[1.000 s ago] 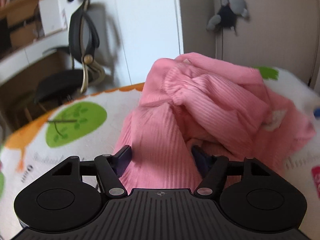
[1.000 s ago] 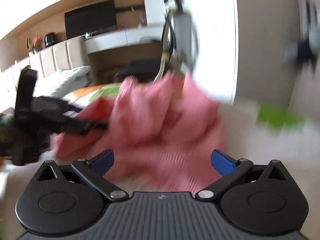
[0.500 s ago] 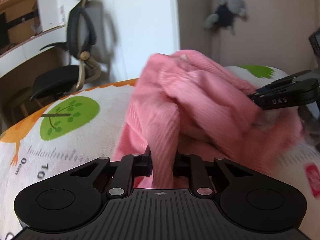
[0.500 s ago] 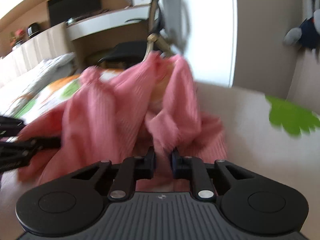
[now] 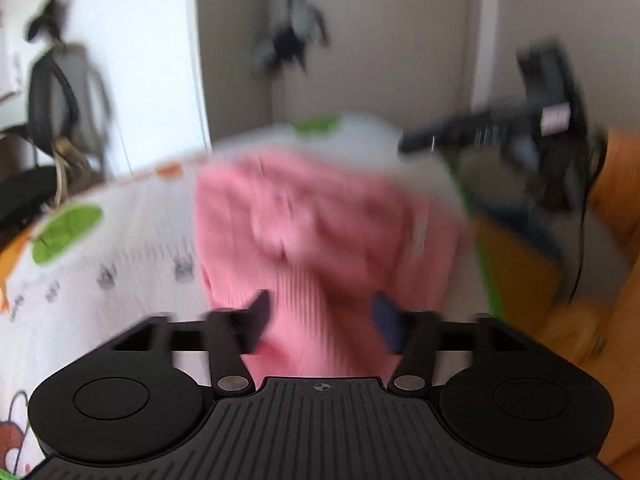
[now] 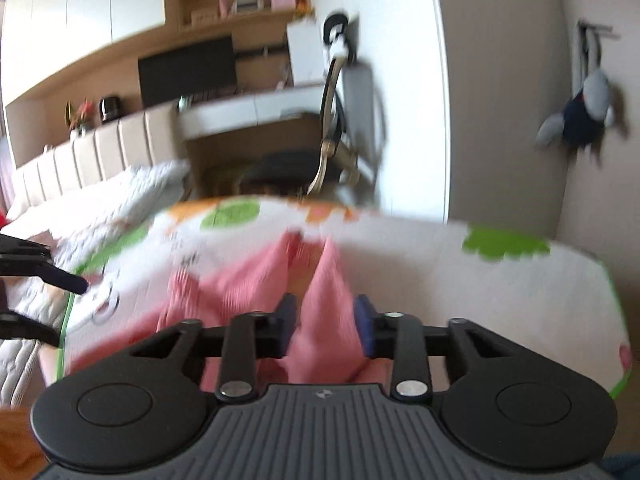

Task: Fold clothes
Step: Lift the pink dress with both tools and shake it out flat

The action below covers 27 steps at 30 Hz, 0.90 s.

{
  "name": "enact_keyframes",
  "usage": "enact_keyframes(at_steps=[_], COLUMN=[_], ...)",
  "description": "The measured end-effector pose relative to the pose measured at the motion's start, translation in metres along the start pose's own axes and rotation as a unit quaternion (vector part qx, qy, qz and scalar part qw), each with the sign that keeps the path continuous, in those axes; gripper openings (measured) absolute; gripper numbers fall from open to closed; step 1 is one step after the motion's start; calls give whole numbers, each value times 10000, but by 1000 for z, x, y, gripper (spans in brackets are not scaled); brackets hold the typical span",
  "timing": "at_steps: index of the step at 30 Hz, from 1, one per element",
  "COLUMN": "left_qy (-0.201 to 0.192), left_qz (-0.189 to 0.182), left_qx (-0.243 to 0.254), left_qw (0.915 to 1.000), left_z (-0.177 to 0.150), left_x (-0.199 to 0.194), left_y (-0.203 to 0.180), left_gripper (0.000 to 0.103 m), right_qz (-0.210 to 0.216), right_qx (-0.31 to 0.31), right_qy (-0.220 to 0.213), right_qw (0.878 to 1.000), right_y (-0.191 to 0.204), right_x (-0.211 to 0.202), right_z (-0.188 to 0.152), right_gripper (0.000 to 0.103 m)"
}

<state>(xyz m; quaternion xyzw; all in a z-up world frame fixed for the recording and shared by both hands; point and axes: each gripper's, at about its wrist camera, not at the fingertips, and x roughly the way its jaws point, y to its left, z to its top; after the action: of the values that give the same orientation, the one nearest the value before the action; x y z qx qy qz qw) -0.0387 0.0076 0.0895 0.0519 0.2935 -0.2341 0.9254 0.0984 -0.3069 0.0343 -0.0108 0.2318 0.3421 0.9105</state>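
A pink ribbed garment (image 5: 320, 220) lies spread on a white play mat (image 5: 120, 248) printed with green trees. My left gripper (image 5: 322, 318) stands over the garment's near edge. Its jaws are opening wide; cloth lies between them and the pads do not press it. In the right wrist view, a strip of the pink garment (image 6: 324, 312) runs between the blue pads of my right gripper (image 6: 325, 322). Its jaws are opening too, with the grip slack. The left gripper (image 6: 64, 310) shows at that view's left edge. Everything is blurred by motion.
An office chair (image 6: 340, 128) and a desk with a dark monitor (image 6: 188, 72) stand beyond the mat's far edge. A plush toy (image 6: 580, 120) hangs on the wall. Grey bedding (image 6: 120, 196) lies at left. Something orange (image 5: 616, 184) sits at right.
Half a second ago both grippers were shut on folds of the lifted pink garment. Now both stand parted and have drawn back, and the garment lies lower and flatter on the mat.
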Motion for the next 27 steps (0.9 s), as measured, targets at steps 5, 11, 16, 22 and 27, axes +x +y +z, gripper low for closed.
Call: enact_keyframes(at_steps=[5,11,16,22,27], left_qy=[-63,110,-485,-1284,-1164], left_qz=[-122,756,1239,3600,4499], left_qx=[-479,-167,-351,-550,-1146], left_qw=[9988,9969,9905,9225,8780], left_z=[21,18,22,24,2], left_x=[46,115,66,-1,-8], left_y=[-3,-7,31,124,191], left_gripper=[94,15,15,15,14], right_qz=[26,-181,-333,-92,-243], right_qx=[179,-84,-608,-1736,-3079], right_qy=[84,182,528,1033,1283], right_qw=[9998,9996,9962,9794,9424], right_y=[4,7,19,59,89], right_x=[27,28,41,70,85], right_z=[-3,-4,-7,-25,-48], right_gripper=[38,66,73,74,82])
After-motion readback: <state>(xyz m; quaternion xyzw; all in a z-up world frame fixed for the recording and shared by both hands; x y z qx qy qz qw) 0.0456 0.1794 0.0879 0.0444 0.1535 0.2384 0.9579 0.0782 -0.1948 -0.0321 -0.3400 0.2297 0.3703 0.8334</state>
